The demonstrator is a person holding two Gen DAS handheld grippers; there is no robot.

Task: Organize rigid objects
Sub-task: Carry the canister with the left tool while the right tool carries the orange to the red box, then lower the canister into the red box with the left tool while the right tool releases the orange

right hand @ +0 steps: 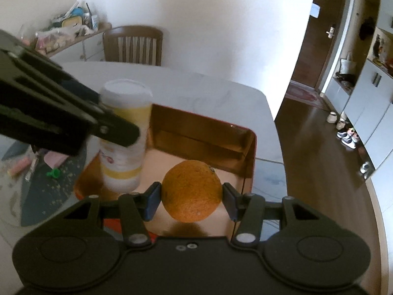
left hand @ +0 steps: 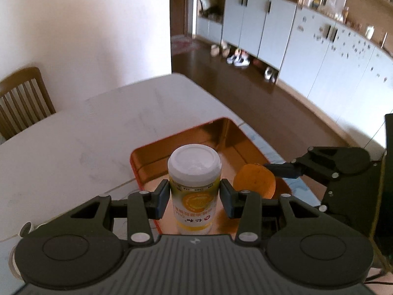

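A white-capped bottle with a yellow label stands upright between the pads of my left gripper, which is shut on it above an orange metal tin. In the right wrist view the same bottle hangs over the tin's left part, with the left gripper's arm across it. My right gripper is shut on an orange held over the tin's floor. From the left wrist the orange shows at the right, pinched by the right gripper's finger.
The tin sits near the corner of a white table. A wooden chair stands at the far side. A dark mat with small items, among them a green piece, lies to the left. Brown floor and white cabinets lie beyond the table edge.
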